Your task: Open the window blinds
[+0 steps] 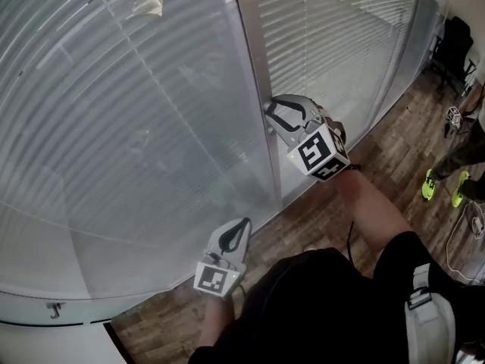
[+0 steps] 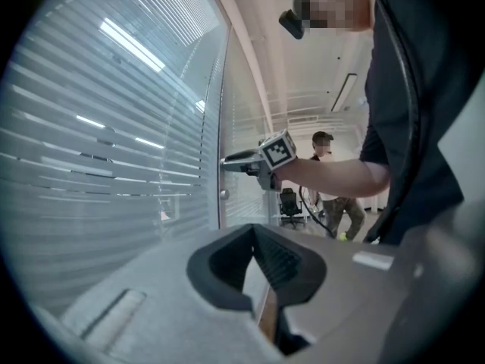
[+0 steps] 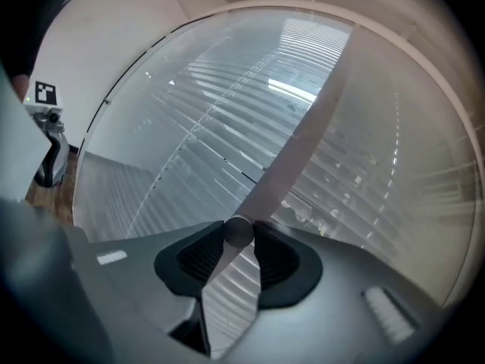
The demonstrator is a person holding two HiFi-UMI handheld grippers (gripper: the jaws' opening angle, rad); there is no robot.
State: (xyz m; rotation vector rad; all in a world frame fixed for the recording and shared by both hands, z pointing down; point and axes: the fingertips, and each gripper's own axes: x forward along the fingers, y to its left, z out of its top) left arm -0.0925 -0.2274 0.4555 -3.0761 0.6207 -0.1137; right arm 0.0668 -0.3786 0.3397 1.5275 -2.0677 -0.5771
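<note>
Right tool [image 1: 271, 114]: pinching the round knob [image 3: 238, 230].
Left tool [image 1: 241, 226]: pressed together, empty, below the knob.
Blinds [image 1: 136, 127]: behind glass beside the knob.

Blinds [image 1: 136, 127]: pale horiz. slats, lowered behind glass; small round knob [image 3: 238, 231] on frame post btwn panes.

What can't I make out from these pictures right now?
- The knob: head view, hidden behind the right tongs.
- Slat angle of the blinds: every view, hazed by glare on the glass.
- Top of the blinds: head view, cut off by the upper edge.
</note>
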